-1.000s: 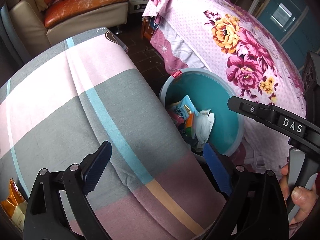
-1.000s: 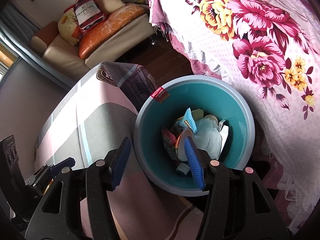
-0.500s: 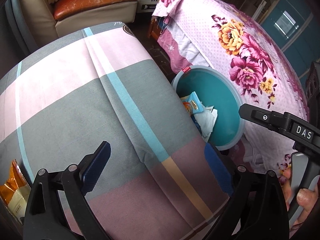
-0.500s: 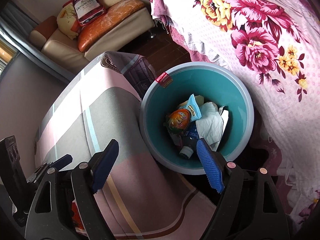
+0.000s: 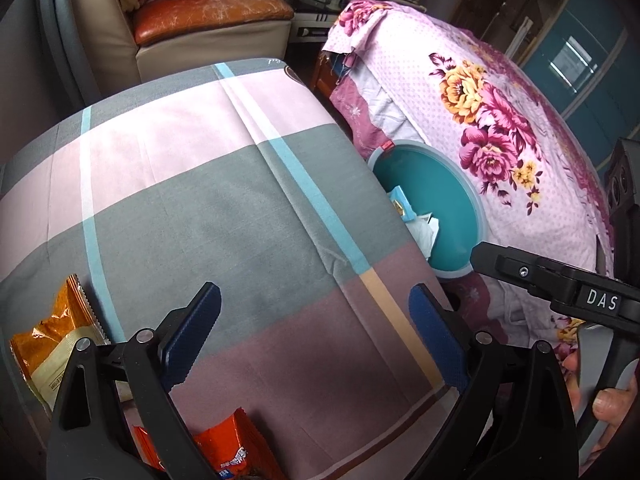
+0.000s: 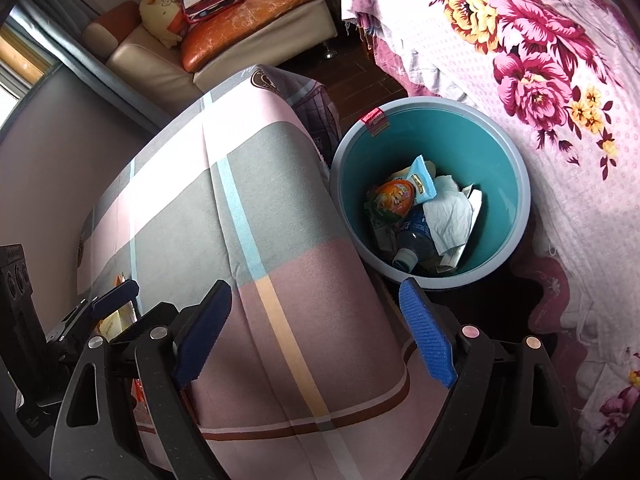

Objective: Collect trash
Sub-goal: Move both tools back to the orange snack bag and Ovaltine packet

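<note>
- Left wrist view: your left tongs (image 5: 316,332) hang released, nothing between them, over the checked cloth of the bench (image 5: 208,184). An orange wrapper (image 5: 60,340) lies at the bench's left edge, a red-orange packet (image 5: 230,446) just below the tongs.
- Right wrist view: your right tongs (image 6: 316,332) are released too, above the bench's near corner. The teal bin (image 6: 516,208) beside the bench holds the trash (image 6: 424,216).

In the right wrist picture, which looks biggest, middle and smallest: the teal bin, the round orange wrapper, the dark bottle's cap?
1. Teal bin, biggest.
2. Round orange wrapper.
3. Dark bottle's cap, smallest.
Both smaller things lie inside the bin, so that order holds.
</note>
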